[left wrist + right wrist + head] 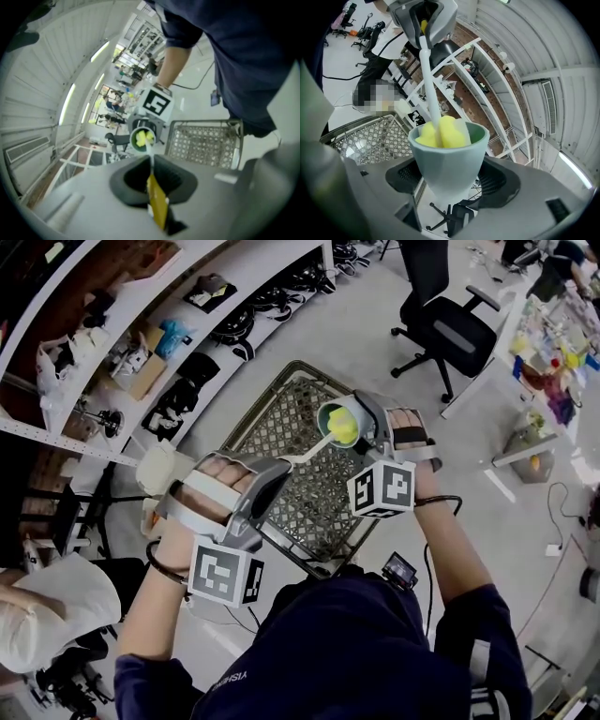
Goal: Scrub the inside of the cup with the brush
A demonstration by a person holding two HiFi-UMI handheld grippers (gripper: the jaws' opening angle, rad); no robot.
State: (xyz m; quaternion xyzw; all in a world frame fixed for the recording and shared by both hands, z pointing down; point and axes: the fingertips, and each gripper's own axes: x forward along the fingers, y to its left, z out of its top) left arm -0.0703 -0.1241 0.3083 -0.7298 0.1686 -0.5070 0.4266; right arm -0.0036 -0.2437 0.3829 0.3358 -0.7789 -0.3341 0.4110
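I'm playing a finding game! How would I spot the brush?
Look over the big wire cart, where the right gripper holds a pale green cup. The brush pokes into that cup from the left gripper: a thin white stick ending in a bright yellow sponge, unlike the plain green cup.

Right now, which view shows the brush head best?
Right gripper view: the yellow brush head sits large mid-frame, inside the cup. Head view shows it small, from above. Left gripper view shows it far off, down the handle.
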